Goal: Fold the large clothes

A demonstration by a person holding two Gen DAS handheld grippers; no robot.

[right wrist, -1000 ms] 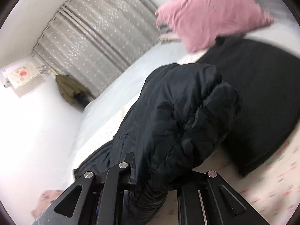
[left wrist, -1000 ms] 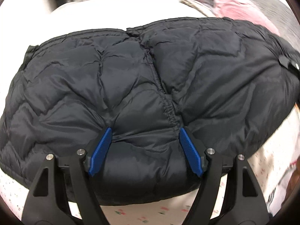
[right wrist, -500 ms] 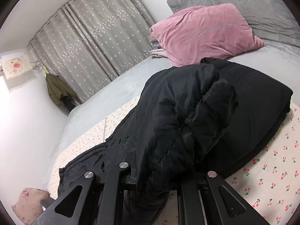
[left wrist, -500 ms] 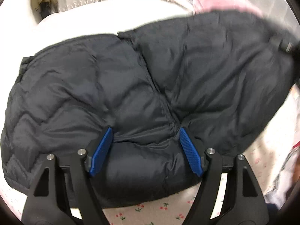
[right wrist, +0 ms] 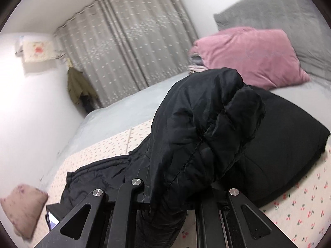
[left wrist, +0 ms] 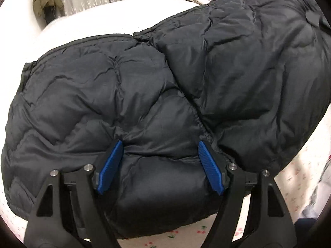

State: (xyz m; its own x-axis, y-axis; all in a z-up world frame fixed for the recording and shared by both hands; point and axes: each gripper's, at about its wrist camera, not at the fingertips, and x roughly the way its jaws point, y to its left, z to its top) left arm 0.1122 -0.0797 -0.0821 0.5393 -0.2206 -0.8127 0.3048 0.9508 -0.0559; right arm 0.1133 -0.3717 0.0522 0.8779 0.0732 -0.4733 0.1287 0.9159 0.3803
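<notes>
A large black quilted down jacket (left wrist: 144,95) lies on the bed and fills the left wrist view. My left gripper (left wrist: 160,166) is open, its blue pads (left wrist: 109,167) pressed down on either side of a bulge at the jacket's near edge. My right gripper (right wrist: 171,202) is shut on a thick fold of the jacket (right wrist: 202,136) and holds it up off the bed. The fabric drapes over the fingers and hides them. The rest of the jacket (right wrist: 289,150) lies flat behind.
The bed has a cherry-print sheet (right wrist: 300,212) and a grey cover (right wrist: 128,111). A pink pillow (right wrist: 248,55) and grey quilt (right wrist: 279,10) lie at the head. A small pink cushion (right wrist: 22,204) lies at left. Grey curtains (right wrist: 128,47) and an olive coat (right wrist: 78,86) stand behind.
My right gripper has lifted its fold of the jacket higher and carried it over the flat part. In the left view the right half of the jacket has risen. The left gripper stays put.
</notes>
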